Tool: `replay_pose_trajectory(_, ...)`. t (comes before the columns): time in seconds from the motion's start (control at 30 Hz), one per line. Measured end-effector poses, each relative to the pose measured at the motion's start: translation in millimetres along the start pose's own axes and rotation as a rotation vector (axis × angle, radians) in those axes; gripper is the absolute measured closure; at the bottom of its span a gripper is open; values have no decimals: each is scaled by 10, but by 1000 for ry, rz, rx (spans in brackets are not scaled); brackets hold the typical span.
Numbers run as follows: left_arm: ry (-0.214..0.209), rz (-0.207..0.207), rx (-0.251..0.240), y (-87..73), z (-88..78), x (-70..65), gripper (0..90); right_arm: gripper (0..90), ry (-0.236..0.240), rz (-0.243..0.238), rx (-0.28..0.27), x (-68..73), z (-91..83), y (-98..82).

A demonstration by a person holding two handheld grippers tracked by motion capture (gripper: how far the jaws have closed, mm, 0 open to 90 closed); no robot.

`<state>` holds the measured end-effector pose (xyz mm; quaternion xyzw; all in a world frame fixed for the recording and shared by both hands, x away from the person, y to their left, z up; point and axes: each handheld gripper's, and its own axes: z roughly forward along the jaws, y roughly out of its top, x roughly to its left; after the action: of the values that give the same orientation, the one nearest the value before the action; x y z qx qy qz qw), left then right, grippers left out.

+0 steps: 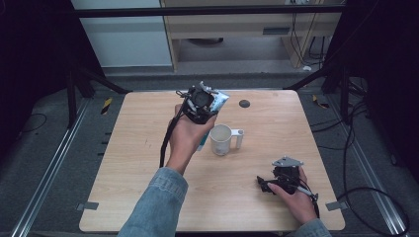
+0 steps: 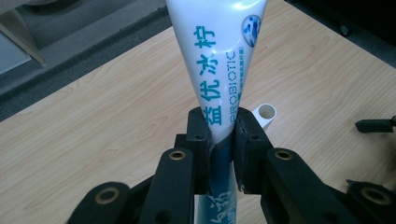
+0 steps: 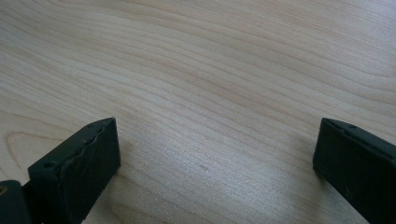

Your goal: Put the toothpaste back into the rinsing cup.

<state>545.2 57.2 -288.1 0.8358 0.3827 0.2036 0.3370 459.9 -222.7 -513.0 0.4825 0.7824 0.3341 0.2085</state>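
A: Where is the left gripper (image 1: 201, 102)?
B: Raised above the table on an outstretched forearm in a denim sleeve, jaws clamped tight on what it holds.
A: And the right gripper (image 1: 267, 184)?
B: Low near the table's front edge, resting, jaws spread wide apart.

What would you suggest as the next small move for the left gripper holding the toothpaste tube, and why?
Probably carry the tube across until it hangs over the mug's mouth. The left gripper is shut on the toothpaste tube and held above the table, while the white mug stands upright beside it. The right gripper rests open on the table.
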Motion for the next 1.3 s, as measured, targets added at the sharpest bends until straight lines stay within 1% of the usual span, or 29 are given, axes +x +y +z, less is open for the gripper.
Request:
replay_pose_trajectory(0.3,-5,3,-24,59,20,-94,780,9,-2,-3,-2,-2,1,0)
replay_pose_trajectory(0.37,-2,3,-40,82,39,-134,780,9,-1,-2,-1,-2,0,0)
replay_pose_trajectory(0.47,-2,6,-44,100,72,-168,780,9,-1,-2,-1,-2,0,0)
replay_pose_trajectory(0.57,-4,-2,-45,109,105,-187,779,9,-1,-2,-1,-2,0,0)
replay_pose_trajectory(0.67,-9,-2,-49,126,202,-200,779,10,-1,-2,-2,-2,0,0)
replay_pose_trajectory(0.7,-9,-2,-49,126,202,-200,779,10,-1,-2,-2,-2,0,0)
replay_pose_trajectory(0.77,3,-6,-54,136,280,-212,779,11,-1,-2,-1,-2,-2,-1)
replay_pose_trajectory(0.8,3,-6,-54,136,280,-212,780,11,-3,-14,1,-9,-2,-4)
replay_pose_trajectory(0.83,9,-8,-55,146,324,-218,779,11,0,-8,1,-7,-4,-2)
replay_pose_trajectory(0.87,9,-8,-55,146,324,-218,780,11,0,-8,1,-7,-4,-2)
replay_pose_trajectory(0.93,15,-15,-70,161,388,-226,780,11,-1,-8,1,-7,-4,-2)
replay_pose_trajectory(1.0,20,-18,-70,167,405,-233,780,11,0,-8,1,-7,-4,-2)
replay_pose_trajectory(1.03,31,-19,-85,172,448,-244,780,11,0,-8,1,-7,-5,-2)
replay_pose_trajectory(1.1,36,-25,-93,176,474,-254,780,12,-1,-10,0,-10,-5,-3)
replay_pose_trajectory(1.13,36,-25,-93,176,474,-254,780,12,-1,-10,0,-10,-5,-3)
replay_pose_trajectory(1.17,23,-38,-98,187,458,-279,780,14,1,-12,0,-13,-7,-4)
replay_pose_trajectory(1.2,18,-25,-99,197,443,-304,780,14,1,-13,0,-14,-7,-5)
replay_pose_trajectory(1.27,23,-7,-97,208,415,-343,780,14,1,-13,0,-13,-7,-4)
replay_pose_trajectory(1.3,25,-14,-93,209,400,-350,780,14,2,-13,0,-14,-7,-5)
